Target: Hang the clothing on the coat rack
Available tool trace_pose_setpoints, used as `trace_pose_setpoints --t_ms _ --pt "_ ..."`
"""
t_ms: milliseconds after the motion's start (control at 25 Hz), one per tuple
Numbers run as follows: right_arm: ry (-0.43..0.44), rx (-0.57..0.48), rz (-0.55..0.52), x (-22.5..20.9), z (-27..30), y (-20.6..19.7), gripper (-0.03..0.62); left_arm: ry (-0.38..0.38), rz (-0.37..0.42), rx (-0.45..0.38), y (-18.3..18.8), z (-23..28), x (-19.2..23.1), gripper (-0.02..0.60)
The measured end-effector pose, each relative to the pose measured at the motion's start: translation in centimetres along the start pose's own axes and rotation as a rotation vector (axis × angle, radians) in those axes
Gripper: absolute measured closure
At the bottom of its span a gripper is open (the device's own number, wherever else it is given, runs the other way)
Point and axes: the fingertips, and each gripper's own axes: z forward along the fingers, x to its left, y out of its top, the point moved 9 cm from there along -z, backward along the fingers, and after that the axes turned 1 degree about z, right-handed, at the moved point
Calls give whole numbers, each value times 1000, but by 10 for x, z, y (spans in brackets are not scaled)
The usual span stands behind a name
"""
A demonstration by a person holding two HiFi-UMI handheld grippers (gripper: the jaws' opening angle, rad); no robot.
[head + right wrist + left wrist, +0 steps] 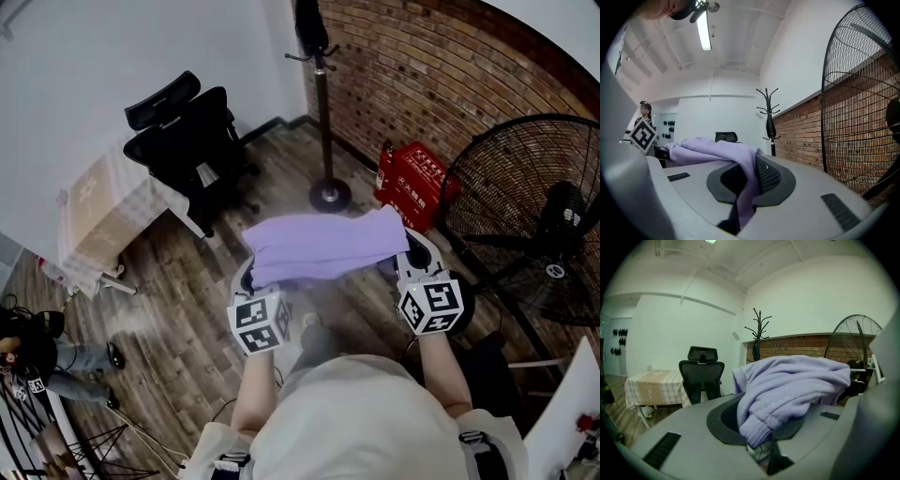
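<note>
Two claws — left claw [759, 430], right claw [746, 187] — each clamped on lilac sweater [323, 246] | coat rack [323, 103] well ahead

Held out in front, side by side, the left gripper [251, 281] and right gripper [419, 255] each pinch the sweater [323, 246].

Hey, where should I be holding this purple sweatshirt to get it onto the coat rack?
Probably as it is now: left gripper with its jaws on the ribbed band, right gripper with its jaws on the opposite edge, both from the near side. The purple sweatshirt then spans between them, leaving its far side free to meet the coat rack.
</note>
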Motion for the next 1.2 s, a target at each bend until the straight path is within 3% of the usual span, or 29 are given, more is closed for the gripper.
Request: trace_pose_setpoints --t_ms 480,1200 --pt "-57 -3 18 -28 62 -6 576 -44 21 -15 21 84 8 508" --pt "-132 -6 -14 -59 240 24 576 -123 46 -41 98 265 63 508"
